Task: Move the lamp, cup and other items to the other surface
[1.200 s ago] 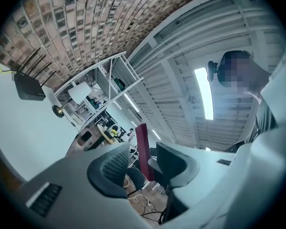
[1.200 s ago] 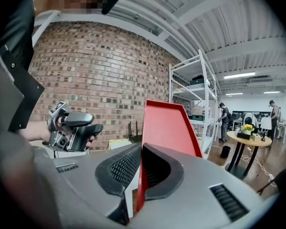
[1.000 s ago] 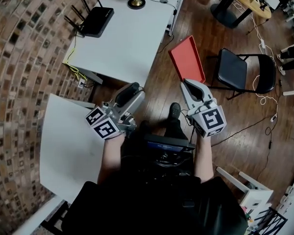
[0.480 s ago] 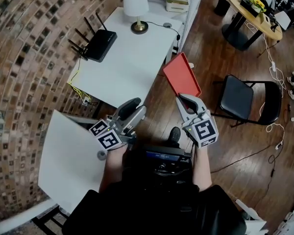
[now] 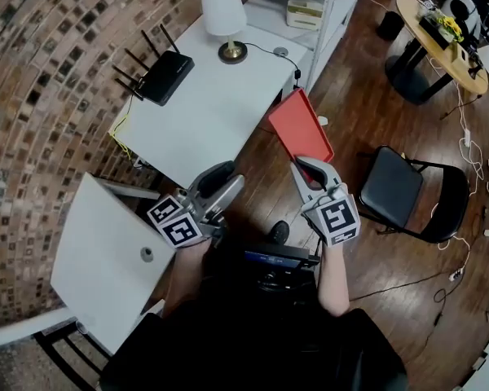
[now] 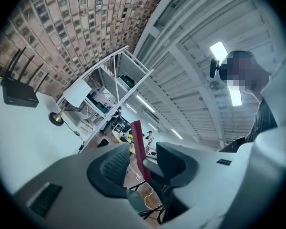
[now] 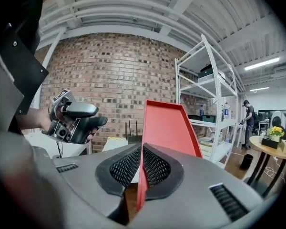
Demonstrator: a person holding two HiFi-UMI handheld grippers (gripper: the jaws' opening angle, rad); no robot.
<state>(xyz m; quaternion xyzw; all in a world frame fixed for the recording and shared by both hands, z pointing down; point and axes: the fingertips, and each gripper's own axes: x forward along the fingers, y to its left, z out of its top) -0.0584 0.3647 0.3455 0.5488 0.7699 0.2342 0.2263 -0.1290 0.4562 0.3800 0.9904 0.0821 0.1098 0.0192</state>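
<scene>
Clamping the empty red tray (image 5: 300, 127), right gripper (image 5: 305, 164) fingers (image 7: 155, 168); left gripper (image 5: 225, 174) fingers (image 6: 109, 168) apart, bare.

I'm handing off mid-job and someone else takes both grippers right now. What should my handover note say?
Right gripper: shut on the edge of the red tray, held up off any surface.
Left gripper: open, empty.
The lamp and router stand on the far white table; a small grey item lies on the near white surface.
Done: tray picked up.
Left: set the tray down, then probably the lamp and router. No cup visible.
</scene>
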